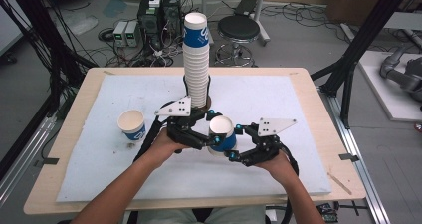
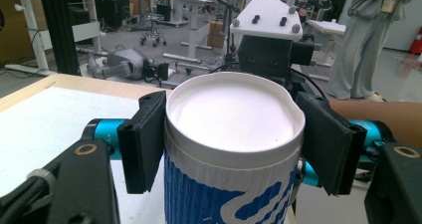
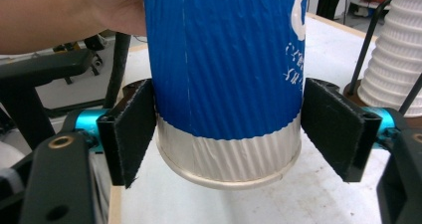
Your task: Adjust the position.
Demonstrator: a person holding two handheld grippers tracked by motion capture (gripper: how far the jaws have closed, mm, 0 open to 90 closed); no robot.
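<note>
A blue-and-white ribbed paper cup is held upright above the white table mat, pinched near its rim by the left gripper. Its base is flanked by the right gripper, whose pads touch or nearly touch it. A tall cup stack stands just behind.

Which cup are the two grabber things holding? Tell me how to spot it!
Find the tall stack of white ribbed paper cups at the back of the white table mat. Just in front of it, a blue-and-white ribbed paper cup sits between the left gripper and right gripper. Unlike the lone cup standing at the left, it is lifted off the mat.
</note>
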